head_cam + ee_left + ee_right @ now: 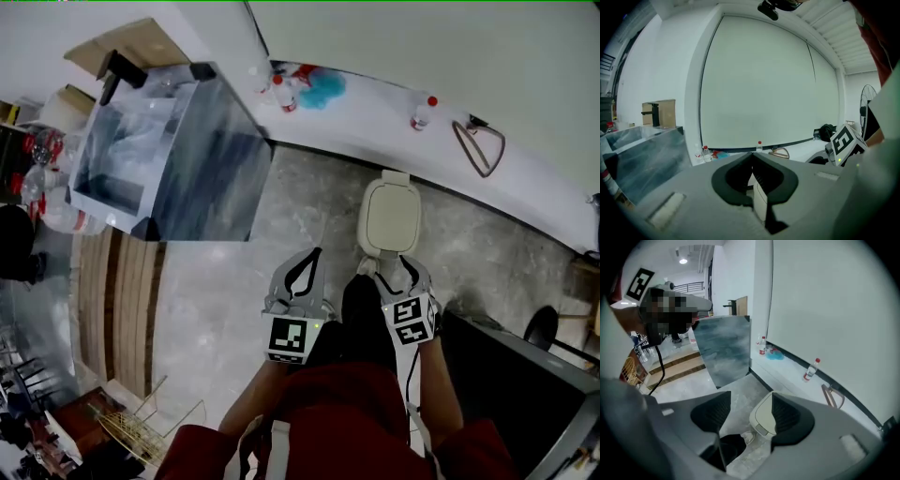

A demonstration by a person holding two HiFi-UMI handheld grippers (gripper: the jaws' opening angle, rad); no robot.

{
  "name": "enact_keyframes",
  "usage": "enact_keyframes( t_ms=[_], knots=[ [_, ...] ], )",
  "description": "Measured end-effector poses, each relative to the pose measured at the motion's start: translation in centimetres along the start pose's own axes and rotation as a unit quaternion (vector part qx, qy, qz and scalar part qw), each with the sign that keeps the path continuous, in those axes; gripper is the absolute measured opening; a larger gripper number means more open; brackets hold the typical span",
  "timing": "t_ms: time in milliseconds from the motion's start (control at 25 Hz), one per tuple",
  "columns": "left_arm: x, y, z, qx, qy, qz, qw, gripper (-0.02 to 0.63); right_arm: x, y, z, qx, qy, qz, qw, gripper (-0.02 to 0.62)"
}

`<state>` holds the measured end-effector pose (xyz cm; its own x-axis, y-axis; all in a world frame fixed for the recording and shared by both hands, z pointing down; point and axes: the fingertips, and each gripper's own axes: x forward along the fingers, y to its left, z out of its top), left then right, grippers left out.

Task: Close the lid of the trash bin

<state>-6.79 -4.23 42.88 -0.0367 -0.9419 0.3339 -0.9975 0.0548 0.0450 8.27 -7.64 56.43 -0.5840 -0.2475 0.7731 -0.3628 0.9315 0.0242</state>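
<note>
Left gripper (752,157) is held with its fingers pinched together, nothing in them. Right gripper (751,398) is spread wide, empty. Just past it the trash bin (391,217) is parked on the floor, lid looks down. A bottle (424,112) is left by the wall.

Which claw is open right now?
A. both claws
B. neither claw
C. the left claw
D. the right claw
D: the right claw has its jaws wide apart, with the trash bin showing between them, while the left claw has its jaws pressed together.
</note>
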Motion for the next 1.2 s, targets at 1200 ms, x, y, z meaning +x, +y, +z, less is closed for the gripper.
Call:
enact_keyframes(
  t_ms=[1200],
  knots=[
    [-15.2, 3.7, 22.1, 0.083, -0.238, 0.082, 0.9642, -0.003, -31.7, -1.7, 25.1, -0.059, -0.446, -0.250, 0.857, 0.270]
  ],
)
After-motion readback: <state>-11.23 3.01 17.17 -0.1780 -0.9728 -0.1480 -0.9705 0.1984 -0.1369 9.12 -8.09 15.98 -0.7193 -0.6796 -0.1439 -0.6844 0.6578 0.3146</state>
